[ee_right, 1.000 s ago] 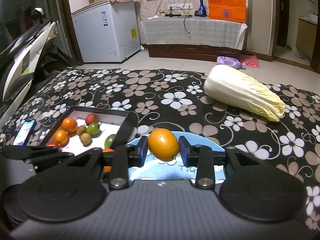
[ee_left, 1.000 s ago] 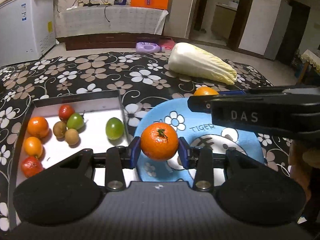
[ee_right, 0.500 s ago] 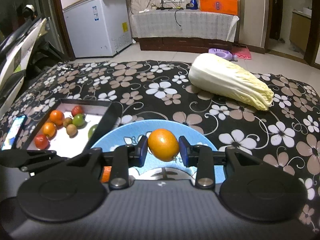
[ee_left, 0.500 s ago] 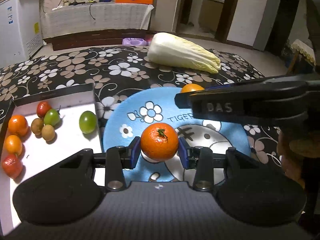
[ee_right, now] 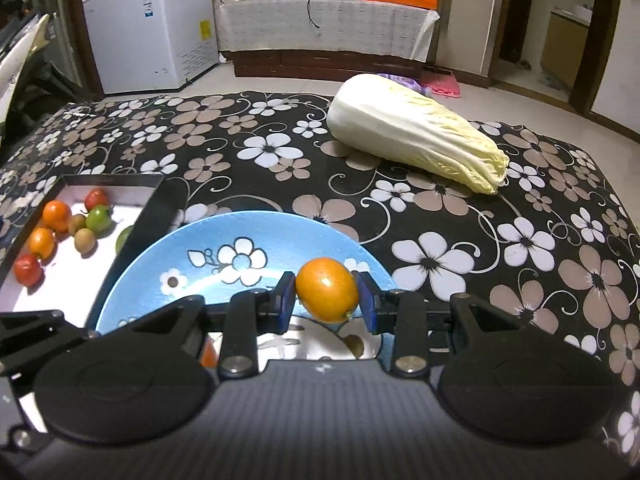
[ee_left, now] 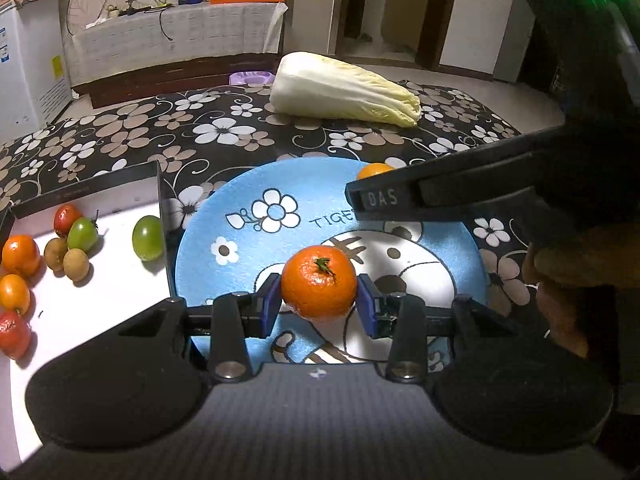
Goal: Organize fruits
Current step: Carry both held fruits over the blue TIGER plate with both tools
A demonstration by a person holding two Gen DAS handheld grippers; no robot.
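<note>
Bordering the white tray [ee_left: 100, 280] on its right, the blue plate [ee_left: 248, 256] lies under both grippers. Left gripper [ee_left: 319, 300] clamps a tangerine [ee_left: 319, 288] above the plate; right gripper [ee_right: 326, 298] pinches a smooth orange fruit [ee_right: 327, 290] above its far rim.

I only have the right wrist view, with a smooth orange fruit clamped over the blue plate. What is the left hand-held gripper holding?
Observer: The left hand-held gripper is shut on a dimpled orange mandarin with a green stem.
Reviewer: Where is it?
Observer: Over the round blue cartoon-printed plate, near its middle.
Reviewer: The green fruit by the tray wall is half hidden for me.
Observer: It is a whole round green tomato inside the white tray, next to its black wall.
</note>
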